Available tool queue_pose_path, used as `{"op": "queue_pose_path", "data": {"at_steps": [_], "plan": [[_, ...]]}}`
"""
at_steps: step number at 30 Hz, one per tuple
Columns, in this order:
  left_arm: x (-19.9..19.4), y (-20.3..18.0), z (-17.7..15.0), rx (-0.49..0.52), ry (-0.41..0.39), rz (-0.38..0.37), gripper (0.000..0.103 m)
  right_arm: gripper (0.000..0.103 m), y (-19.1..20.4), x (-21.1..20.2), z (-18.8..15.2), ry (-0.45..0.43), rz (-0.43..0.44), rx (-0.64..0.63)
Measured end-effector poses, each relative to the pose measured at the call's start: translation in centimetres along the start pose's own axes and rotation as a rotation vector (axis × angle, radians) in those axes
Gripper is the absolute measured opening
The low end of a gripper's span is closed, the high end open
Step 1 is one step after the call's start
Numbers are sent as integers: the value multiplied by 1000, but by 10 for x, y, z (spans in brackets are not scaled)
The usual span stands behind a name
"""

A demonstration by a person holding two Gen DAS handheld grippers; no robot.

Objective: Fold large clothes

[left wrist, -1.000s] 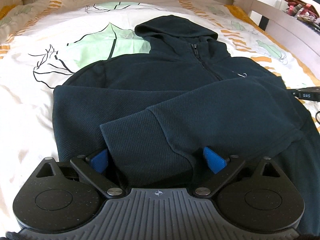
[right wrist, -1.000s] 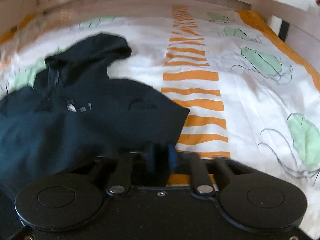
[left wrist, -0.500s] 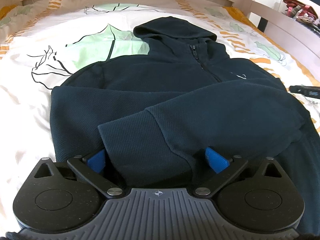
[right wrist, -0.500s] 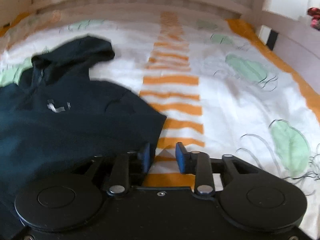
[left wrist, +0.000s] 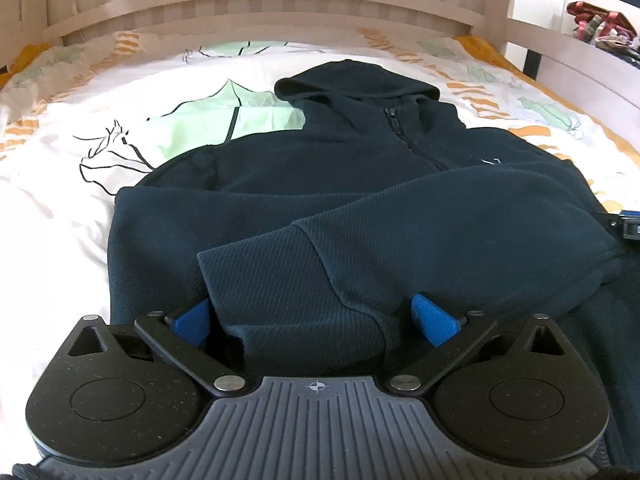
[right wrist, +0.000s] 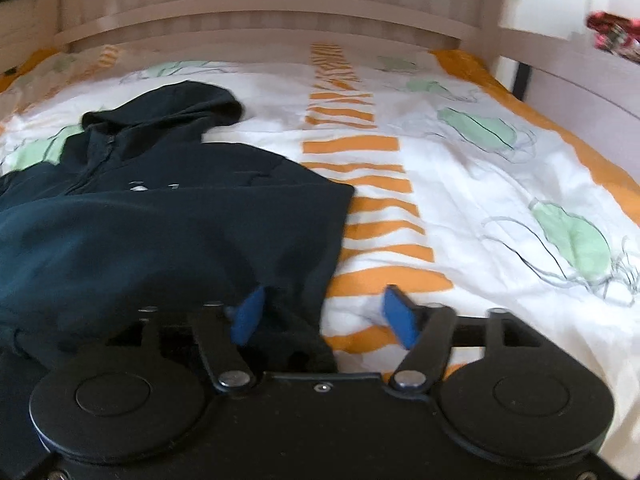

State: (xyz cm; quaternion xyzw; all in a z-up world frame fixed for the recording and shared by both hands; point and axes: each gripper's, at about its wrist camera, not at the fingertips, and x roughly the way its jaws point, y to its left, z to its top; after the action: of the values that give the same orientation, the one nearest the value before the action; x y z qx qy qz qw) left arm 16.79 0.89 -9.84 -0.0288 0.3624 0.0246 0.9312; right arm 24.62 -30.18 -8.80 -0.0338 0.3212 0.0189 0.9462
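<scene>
Bed duvet (right wrist: 500, 208) under hoodie (left wrist: 320, 184); right gripper (right wrist: 324, 314) just spread apart, probably released hem at 9 o'clock; left gripper (left wrist: 312, 318) apart, straddling sleeve cuff (left wrist: 280, 280).

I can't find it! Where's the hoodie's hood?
In the left wrist view the hood lies at the far end of the hoodie, near the headboard, beside a green leaf print.

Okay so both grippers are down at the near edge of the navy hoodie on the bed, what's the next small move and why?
Probably close both grippers on the hem. The left gripper is open with the folded sleeve cuff between its fingers, and the right gripper is open at the hoodie's right edge. Neither grips cloth yet, so nothing can be lifted to fold.
</scene>
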Motion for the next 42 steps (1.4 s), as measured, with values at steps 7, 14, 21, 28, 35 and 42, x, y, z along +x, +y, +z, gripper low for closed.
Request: {"op": "queue_pose_path", "data": {"at_steps": [7, 14, 21, 28, 35, 42], "plan": [[1, -3, -1, 6, -13, 17, 103, 102, -5, 5, -4, 25, 26, 38], [0, -6, 0, 6, -3, 28, 103, 102, -7, 7, -3, 36, 49, 66], [-5, -7, 12, -35, 23, 55, 102, 102, -14, 4, 4, 80, 72, 79], [-44, -5, 61, -91, -114, 56, 102, 101, -20, -19, 37, 7, 47, 152], [-3, 1, 127, -105, -98, 19, 102, 101, 10, -7, 99, -56, 168, 107], [67, -4, 164, -24, -115, 86, 102, 101, 55, 52, 141, -99, 234, 7]]}}
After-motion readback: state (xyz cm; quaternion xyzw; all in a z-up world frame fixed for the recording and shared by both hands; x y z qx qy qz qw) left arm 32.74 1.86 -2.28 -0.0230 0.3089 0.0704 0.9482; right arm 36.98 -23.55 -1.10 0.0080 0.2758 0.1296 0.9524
